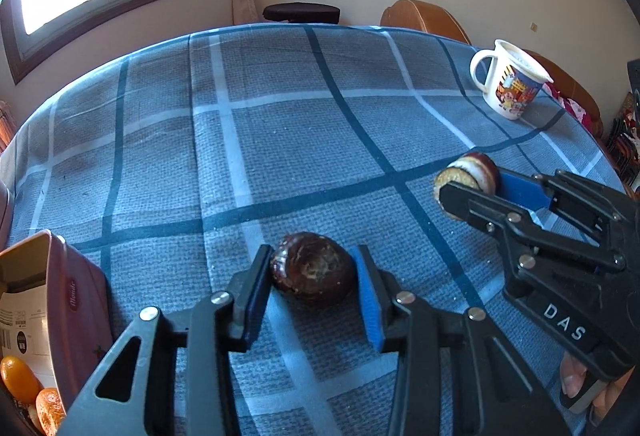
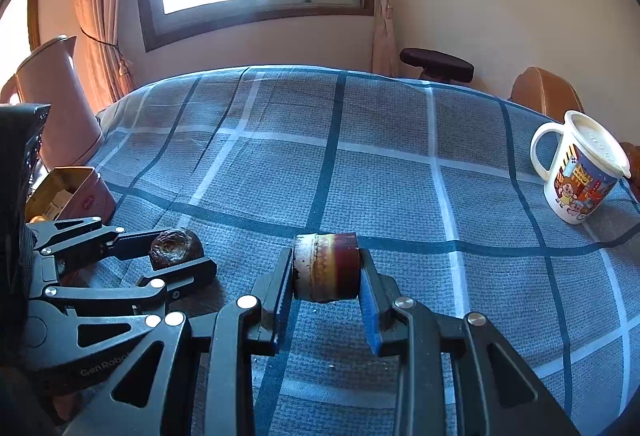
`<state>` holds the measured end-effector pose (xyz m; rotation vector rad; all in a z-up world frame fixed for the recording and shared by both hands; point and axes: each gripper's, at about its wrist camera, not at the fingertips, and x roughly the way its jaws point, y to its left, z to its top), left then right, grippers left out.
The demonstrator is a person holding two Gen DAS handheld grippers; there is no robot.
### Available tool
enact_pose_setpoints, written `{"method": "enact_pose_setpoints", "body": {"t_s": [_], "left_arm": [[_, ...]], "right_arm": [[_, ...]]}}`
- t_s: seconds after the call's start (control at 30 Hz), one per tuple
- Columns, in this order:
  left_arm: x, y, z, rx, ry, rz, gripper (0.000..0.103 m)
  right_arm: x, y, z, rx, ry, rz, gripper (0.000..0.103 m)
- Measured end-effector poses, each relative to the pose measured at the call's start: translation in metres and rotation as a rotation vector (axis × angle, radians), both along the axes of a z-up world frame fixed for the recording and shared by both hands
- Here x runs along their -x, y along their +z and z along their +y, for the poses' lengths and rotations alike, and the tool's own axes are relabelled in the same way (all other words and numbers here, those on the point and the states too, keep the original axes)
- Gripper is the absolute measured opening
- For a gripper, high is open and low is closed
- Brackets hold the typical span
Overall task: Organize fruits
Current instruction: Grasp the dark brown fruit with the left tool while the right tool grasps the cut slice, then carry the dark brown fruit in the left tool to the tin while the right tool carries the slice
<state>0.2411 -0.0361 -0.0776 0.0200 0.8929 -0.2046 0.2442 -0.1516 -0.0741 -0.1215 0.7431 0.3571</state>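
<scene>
On the blue checked tablecloth (image 1: 280, 116), my left gripper (image 1: 313, 256) is shut on a dark brown round fruit (image 1: 312, 276), its pads pressing both sides while the fruit rests on the cloth. To the right, my right gripper (image 1: 472, 188) is shut on a second fruit (image 1: 476, 168), dark brown with a pale cut end. The right wrist view shows that second fruit (image 2: 326, 272) clamped between the right gripper's (image 2: 326, 260) pads, just above the cloth. At the left of that view is the left gripper (image 2: 180, 252) with the dark fruit (image 2: 174, 246).
A pink box (image 1: 76, 300) at the near left holds oranges (image 1: 18, 380) and a carton. A lidded cartoon mug (image 2: 576, 172) stands at the far right. A pink jug (image 2: 56, 96) stands at the far left edge. Brown chairs (image 1: 424, 16) and a dark stool (image 1: 300, 12) ring the table.
</scene>
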Motion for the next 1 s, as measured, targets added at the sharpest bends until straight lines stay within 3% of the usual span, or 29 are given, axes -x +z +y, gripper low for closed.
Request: {"method": "enact_pose_setpoints", "body": {"t_s": [1.0], "left_arm": [[0.037, 0.033, 0.011, 0.018, 0.064, -0.247, 0.042]], "right_arm": [[0.04, 0.026, -0.002, -0.043, 0.037, -0.246, 0.032]]}}
